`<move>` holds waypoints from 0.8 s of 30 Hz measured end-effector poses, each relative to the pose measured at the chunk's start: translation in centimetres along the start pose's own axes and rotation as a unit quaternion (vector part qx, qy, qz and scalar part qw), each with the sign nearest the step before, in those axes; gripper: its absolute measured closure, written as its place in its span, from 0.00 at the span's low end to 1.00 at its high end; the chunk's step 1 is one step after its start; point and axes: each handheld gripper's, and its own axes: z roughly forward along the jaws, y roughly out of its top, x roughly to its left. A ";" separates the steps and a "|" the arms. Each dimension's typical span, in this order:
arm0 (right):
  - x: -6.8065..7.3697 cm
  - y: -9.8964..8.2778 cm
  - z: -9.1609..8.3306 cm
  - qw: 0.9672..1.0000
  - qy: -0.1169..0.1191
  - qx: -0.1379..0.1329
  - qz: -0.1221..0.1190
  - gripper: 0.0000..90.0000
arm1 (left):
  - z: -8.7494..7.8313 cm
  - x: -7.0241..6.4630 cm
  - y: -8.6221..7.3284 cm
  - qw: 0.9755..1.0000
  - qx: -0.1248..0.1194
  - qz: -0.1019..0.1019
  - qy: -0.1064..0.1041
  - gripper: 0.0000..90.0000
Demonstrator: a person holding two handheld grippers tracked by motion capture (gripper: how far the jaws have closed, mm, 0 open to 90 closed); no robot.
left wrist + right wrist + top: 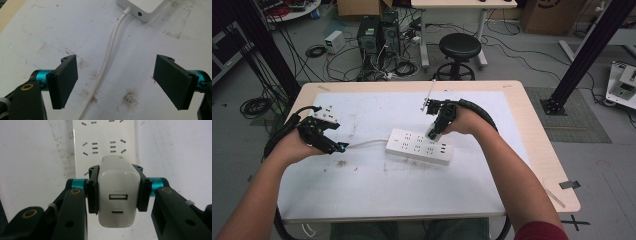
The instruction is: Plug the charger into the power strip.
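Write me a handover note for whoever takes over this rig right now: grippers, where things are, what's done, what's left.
Right gripper: shut on the white charger, held over the power strip near its right end.
Left gripper: open, holds nothing; jaws either side of the strip's cord without touching it, left of the strip.
Done: charger picked up and brought above the sockets.
Left: seat the charger in a socket and release; whether its pins have gone in cannot be told. The left gripper may need to steady the strip.

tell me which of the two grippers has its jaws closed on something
The right gripper: its jaws clamp a white USB charger over the power strip. The left gripper stands open, the strip's white cable lying untouched between its jaws.
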 end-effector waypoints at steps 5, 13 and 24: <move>-0.1 0.1 0.7 1.000 -0.003 0.024 -0.002 0.70 | 0.1 -0.1 0.1 1.000 0.002 0.005 -0.001 0.22; -0.1 0.4 1.3 0.999 -0.006 0.037 -0.010 0.70 | 0.2 -0.1 -0.2 1.000 0.001 0.003 0.001 0.22; 0.6 1.7 2.0 0.997 -0.025 0.064 -0.046 0.71 | 0.7 -0.1 0.0 1.000 0.005 0.005 0.000 0.22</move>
